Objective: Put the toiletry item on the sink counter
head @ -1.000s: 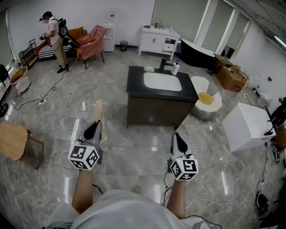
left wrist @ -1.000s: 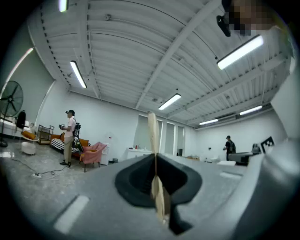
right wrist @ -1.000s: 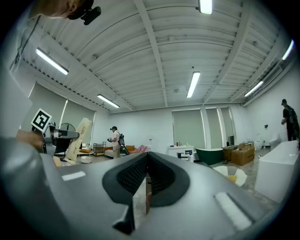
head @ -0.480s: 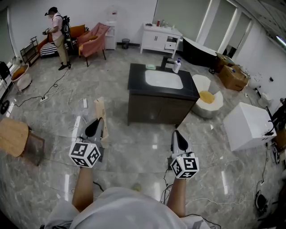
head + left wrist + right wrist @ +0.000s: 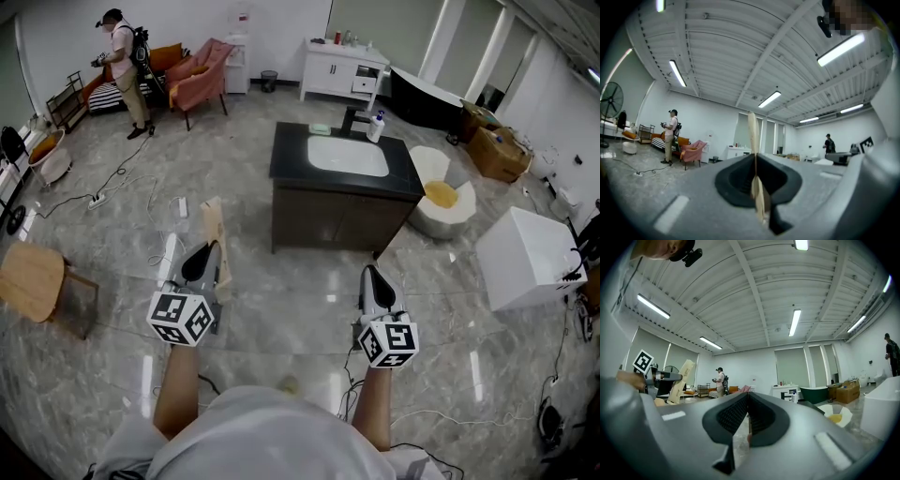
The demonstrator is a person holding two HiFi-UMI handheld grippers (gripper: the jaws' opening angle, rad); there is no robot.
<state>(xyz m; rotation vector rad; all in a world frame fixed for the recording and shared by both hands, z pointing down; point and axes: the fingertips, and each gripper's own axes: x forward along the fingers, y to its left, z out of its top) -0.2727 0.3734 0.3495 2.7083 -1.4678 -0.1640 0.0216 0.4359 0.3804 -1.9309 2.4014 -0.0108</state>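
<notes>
The dark-topped sink counter (image 5: 283,161) with a white basin stands ahead in the head view, a white bottle (image 5: 378,125) and a green soap (image 5: 321,129) by its tap. My left gripper (image 5: 202,260) is shut on a flat beige toiletry box (image 5: 212,230) that sticks up past the jaws; the left gripper view shows this box (image 5: 753,136) edge-on in the left gripper (image 5: 755,159). My right gripper (image 5: 372,281) is held level with it, shut with nothing held (image 5: 747,397). Both are well short of the counter, above the floor.
A wooden stool (image 5: 33,281) stands at the left and a white box (image 5: 530,258) at the right. A white round tub (image 5: 442,202) sits beside the counter. A person (image 5: 122,56), a pink armchair (image 5: 204,80) and a white cabinet (image 5: 340,67) are at the back. Cables (image 5: 112,192) cross the floor.
The counter has come slightly nearer and lower in the head view. Both grippers keep the same pose, and the left one still holds the beige box.
</notes>
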